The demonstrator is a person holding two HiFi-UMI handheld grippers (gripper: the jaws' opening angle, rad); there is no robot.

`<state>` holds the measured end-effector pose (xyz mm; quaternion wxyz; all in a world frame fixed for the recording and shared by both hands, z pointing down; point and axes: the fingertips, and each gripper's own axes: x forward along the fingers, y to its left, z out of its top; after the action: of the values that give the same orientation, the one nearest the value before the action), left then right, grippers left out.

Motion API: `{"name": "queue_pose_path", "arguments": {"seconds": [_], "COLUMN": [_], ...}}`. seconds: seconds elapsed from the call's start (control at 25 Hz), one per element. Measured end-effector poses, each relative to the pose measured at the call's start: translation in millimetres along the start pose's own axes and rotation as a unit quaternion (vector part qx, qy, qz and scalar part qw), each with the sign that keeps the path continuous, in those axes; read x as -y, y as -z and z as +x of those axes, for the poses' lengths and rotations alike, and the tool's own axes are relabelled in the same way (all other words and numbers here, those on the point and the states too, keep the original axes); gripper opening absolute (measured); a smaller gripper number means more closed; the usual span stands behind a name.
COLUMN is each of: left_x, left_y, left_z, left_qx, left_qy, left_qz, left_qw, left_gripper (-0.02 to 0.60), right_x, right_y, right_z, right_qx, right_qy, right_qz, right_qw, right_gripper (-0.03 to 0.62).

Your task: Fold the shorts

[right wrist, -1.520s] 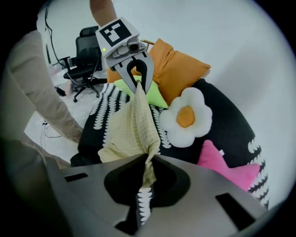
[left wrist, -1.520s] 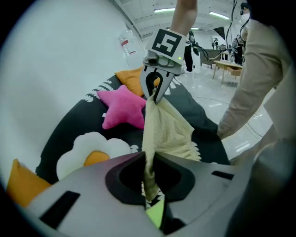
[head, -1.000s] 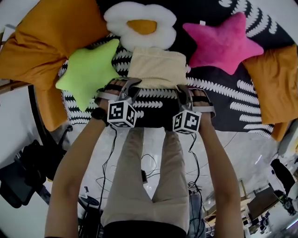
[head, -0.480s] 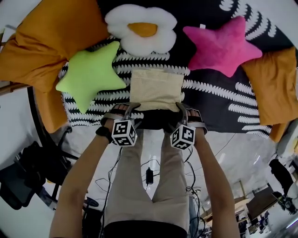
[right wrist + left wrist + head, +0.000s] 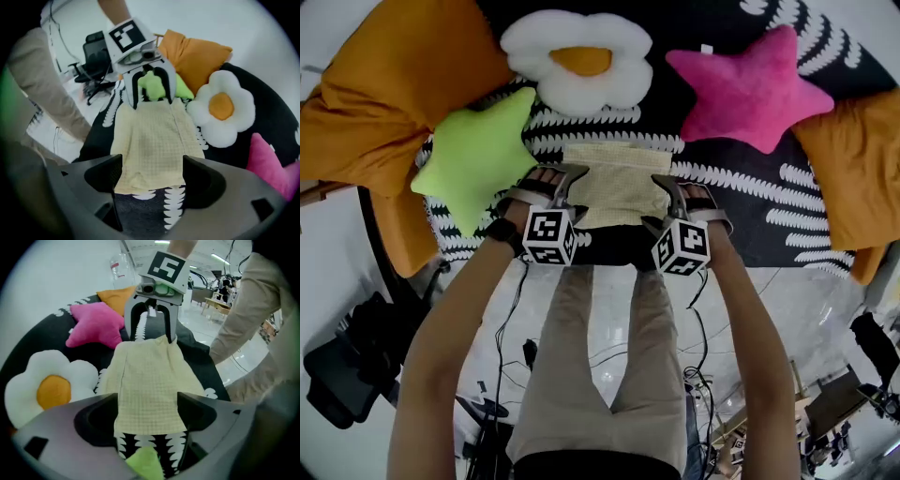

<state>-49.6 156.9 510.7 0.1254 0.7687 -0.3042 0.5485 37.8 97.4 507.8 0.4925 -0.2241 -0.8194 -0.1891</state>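
A person stands at the edge of a black cover with white leaf print (image 5: pixel 750 192), a gripper in each hand. The pale yellow waffle-knit shorts (image 5: pixel 619 180) lie flat on the cover as a compact folded rectangle, close to its near edge. They sit between a lime green star cushion (image 5: pixel 476 155) and a pink star cushion (image 5: pixel 748 86), below a fried-egg cushion (image 5: pixel 577 54). Orange pillows (image 5: pixel 389 89) lie at the outer sides.

A second ago both grippers were clamped shut at the near edge of the cloth. Their jaws have just been opening. The left gripper (image 5: pixel 568 187) now sits at the left end of the shorts and the right gripper (image 5: pixel 667 195) at the right end, both released. In each gripper view the cloth's end lies between the spread jaws, but the pads do not press on it.

This suggests a fold has been laid down and let go. The shorts look neatly stacked, so the task seems near its end, unless another fold is wanted.
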Motion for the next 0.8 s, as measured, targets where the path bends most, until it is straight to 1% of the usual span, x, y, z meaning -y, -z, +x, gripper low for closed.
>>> {"name": "queue_pose_path", "arguments": {"seconds": [0.04, 0.12, 0.16, 0.24, 0.36, 0.44, 0.52, 0.56, 0.64, 0.68, 0.72, 0.8], "left_x": [-1.4, -5.9, -9.7, -13.8, -8.8, -12.3, -16.5, -17.5, -18.2, -15.5, -8.9, 11.1], "left_y": [4.3, 12.9, 16.4, 21.2, 21.1, 16.9, 12.9, 11.2, 5.2, 1.5, -0.8, 2.1], "left_z": [14.3, 40.2, 50.4, 64.3, 73.9, 72.8, 61.6, 51.5, 26.6, 15.8, 9.1, 11.7], "left_qx": [-0.010, -0.019, -0.020, -0.016, -0.003, -0.001, -0.003, -0.001, 0.017, 0.029, 0.034, 0.023], "left_qy": [0.011, 0.021, 0.024, 0.035, 0.057, 0.060, 0.050, 0.041, 0.018, 0.011, 0.011, 0.024], "left_qz": [0.011, 0.025, 0.028, 0.021, -0.004, -0.011, -0.014, -0.020, -0.043, -0.052, -0.054, -0.032], "left_qw": [0.9998, 0.9993, 0.9991, 0.9990, 0.9983, 0.9981, 0.9987, 0.9990, 0.9988, 0.9982, 0.9979, 0.9989], "left_gripper": [0.397, 0.449, 0.465, 0.471, 0.471, 0.472, 0.472, 0.472, 0.471, 0.471, 0.471, 0.471], "right_x": [1.5, 5.3, 8.3, 10.9, 6.2, 10.4, 15.0, 15.6, 14.7, 13.2, 10.7, 4.1], "right_y": [9.4, 25.2, 29.9, 35.3, 42.0, 43.9, 38.3, 32.0, 17.3, 12.9, 12.4, 22.3], "right_z": [13.3, 38.1, 48.8, 65.3, 73.4, 69.0, 56.8, 47.6, 28.0, 21.3, 18.8, 25.3], "right_qx": [-0.019, -0.037, -0.038, -0.032, -0.006, 0.003, 0.001, 0.004, 0.025, 0.033, 0.035, 0.018], "right_qy": [-0.011, -0.023, -0.025, -0.031, -0.049, -0.050, -0.036, -0.025, -0.003, 0.005, 0.008, 0.004], "right_qz": [-0.029, -0.068, -0.077, -0.084, -0.073, -0.063, -0.053, -0.044, -0.012, 0.002, 0.009, 0.004], "right_qw": [0.999, 0.997, 0.996, 0.996, 0.996, 0.997, 0.998, 0.999, 1.000, 0.999, 0.999, 1.000], "right_gripper": [0.423, 0.463, 0.493, 0.499, 0.503, 0.504, 0.520, 0.562, 0.597, 0.598, 0.598, 0.598]}}
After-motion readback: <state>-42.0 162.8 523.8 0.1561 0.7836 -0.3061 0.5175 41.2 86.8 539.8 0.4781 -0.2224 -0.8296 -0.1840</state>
